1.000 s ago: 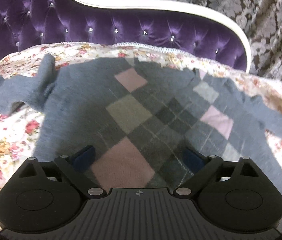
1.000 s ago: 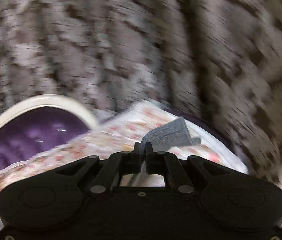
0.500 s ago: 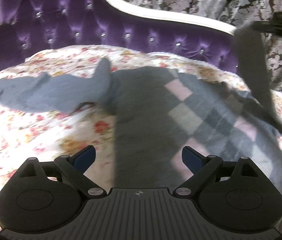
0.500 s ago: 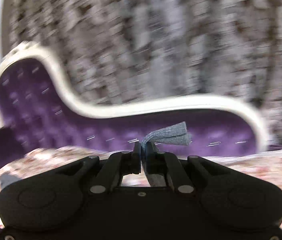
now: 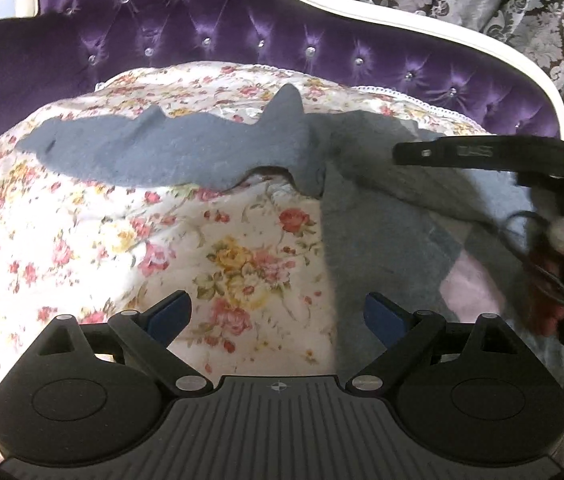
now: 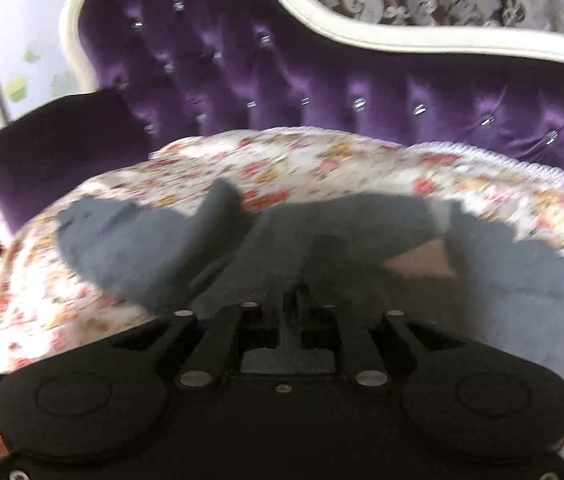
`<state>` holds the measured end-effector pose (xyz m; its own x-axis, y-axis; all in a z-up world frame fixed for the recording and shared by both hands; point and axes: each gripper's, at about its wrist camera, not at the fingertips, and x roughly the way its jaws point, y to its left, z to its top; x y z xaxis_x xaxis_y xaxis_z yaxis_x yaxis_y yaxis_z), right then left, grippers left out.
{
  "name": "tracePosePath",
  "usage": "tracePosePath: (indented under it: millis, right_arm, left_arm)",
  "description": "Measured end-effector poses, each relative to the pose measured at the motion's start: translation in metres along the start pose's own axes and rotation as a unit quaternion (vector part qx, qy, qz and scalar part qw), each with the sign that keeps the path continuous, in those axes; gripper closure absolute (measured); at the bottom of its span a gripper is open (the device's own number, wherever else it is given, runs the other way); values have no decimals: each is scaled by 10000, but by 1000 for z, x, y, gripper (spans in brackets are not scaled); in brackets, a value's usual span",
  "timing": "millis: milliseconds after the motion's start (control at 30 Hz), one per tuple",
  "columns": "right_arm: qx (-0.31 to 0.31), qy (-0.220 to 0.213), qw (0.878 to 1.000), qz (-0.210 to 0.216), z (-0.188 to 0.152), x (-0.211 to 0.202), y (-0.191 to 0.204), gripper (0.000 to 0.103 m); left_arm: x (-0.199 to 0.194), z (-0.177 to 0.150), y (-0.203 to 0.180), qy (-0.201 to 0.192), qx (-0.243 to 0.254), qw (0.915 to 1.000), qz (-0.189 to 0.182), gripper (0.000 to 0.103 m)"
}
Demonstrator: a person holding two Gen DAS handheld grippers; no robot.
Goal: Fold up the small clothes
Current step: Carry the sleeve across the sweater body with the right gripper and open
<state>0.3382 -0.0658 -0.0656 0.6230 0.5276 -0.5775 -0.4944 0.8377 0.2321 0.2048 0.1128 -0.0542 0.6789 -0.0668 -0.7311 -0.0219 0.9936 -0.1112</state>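
Tongs: right (image 6: 300,300) clenched on sleeve (image 5: 422,188), which I've just swung over the sweater (image 5: 382,248) body; left (image 5: 277,314) released, idling beside sweater w/ nothing in it. 1st fold nearly down imo.

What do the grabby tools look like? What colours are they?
The left gripper is black plastic with two round discs, silver pins, a ribbed grey middle bearing a small crosshair mark, and blue fingers. The right gripper is black too, with the same discs and silver pins; its fingers look dark. Seen from the side, cables hang near it.
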Motion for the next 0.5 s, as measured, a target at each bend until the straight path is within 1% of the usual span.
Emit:
tracePosePath:
  millis: [33,100,200,333,433,500]
  right_arm:
    - [-15,-113,9999,-9,-2,-10,-2,56]
    - [27,-358,9993,-69,-5,-33,-10,48]
    - [293,-544,9979,-183,-9,-64,-37,48]
    - [617,-702,9929,-734,-23,-107,-83,48]
    - [927,-788,9850,-1223,-37,-136,-120,48]
    - [1236,-843,9778,-1469,-46,-151,-146,48]
  left_arm:
    - [0,3,-3,-38,53,10000,-3,9]
    - [1,11,-9,-116,140,9998,-36,9]
    - [6,22,-21,-227,253,9993,-131,9]
    - [19,41,-46,-348,493,9979,-219,9]
    - [33,54,-69,-466,756,9957,-263,10]
    - [44,62,-84,-532,937,9938,-260,11]
